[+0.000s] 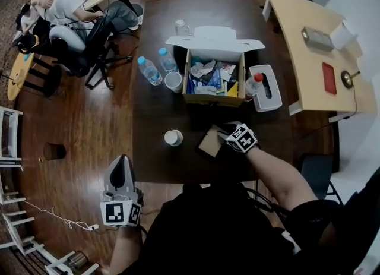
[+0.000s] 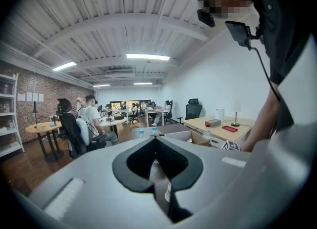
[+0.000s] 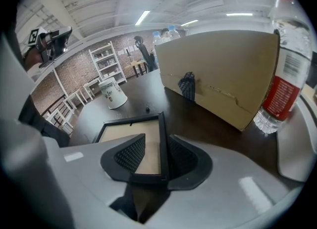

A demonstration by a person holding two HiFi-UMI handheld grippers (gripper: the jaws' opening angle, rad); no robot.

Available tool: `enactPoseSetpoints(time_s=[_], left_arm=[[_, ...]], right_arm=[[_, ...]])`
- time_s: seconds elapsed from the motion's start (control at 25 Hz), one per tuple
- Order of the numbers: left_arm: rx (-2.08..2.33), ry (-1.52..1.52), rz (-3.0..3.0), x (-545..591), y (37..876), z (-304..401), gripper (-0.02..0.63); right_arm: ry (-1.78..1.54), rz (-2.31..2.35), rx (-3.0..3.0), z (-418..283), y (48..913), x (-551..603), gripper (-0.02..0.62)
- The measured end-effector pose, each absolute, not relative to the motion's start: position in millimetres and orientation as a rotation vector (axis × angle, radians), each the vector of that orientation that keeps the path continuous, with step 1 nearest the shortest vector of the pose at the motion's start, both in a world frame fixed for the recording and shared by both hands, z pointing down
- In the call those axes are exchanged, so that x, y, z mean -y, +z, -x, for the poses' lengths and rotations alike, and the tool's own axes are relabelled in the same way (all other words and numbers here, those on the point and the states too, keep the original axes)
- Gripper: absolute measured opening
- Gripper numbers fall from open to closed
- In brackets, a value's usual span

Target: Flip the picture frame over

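— Where's the picture frame (image 1: 209, 141)?
— Flat on the table (image 1: 155, 113), backing up, near the cardboard box (image 1: 205, 98). My right gripper (image 1: 221, 139) has its jaws spread astride one edge; my left gripper (image 1: 123, 161) is pressed together, off the table.
— The box?
— Flaps open, stuffed with packets and papers.

Dark table (image 1: 155, 39): frame (image 1: 209, 142), box (image 1: 208, 98), cups (image 1: 173, 138)

The person wears a black top (image 1: 202, 238) with short dark sleeves (image 1: 314, 214), and what looks like a thin black cable (image 1: 265, 200) trails across it. The left gripper (image 1: 123, 160) and the right gripper (image 1: 221, 138) are pale grey shells with black jaw pads. Each carries a cube (image 1: 120, 213) of black-and-white square markers.
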State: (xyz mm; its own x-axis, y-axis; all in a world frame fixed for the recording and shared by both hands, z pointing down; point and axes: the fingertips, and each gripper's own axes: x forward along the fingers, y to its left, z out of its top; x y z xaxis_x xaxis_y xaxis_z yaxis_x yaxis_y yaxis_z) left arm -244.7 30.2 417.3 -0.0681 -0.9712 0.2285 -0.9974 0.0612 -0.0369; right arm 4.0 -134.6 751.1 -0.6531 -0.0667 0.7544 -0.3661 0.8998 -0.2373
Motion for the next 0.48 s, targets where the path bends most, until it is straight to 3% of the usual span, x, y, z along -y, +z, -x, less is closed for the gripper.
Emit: enactPoseSetpoints(time_s=[0.48], left_arm=[[2.142, 0.272, -2.064, -25.8, 423.4, 241.7, 0.0]], right_arm=[[0.518, -0.358, 2.225, -9.8, 749.1, 136.6, 0.082]])
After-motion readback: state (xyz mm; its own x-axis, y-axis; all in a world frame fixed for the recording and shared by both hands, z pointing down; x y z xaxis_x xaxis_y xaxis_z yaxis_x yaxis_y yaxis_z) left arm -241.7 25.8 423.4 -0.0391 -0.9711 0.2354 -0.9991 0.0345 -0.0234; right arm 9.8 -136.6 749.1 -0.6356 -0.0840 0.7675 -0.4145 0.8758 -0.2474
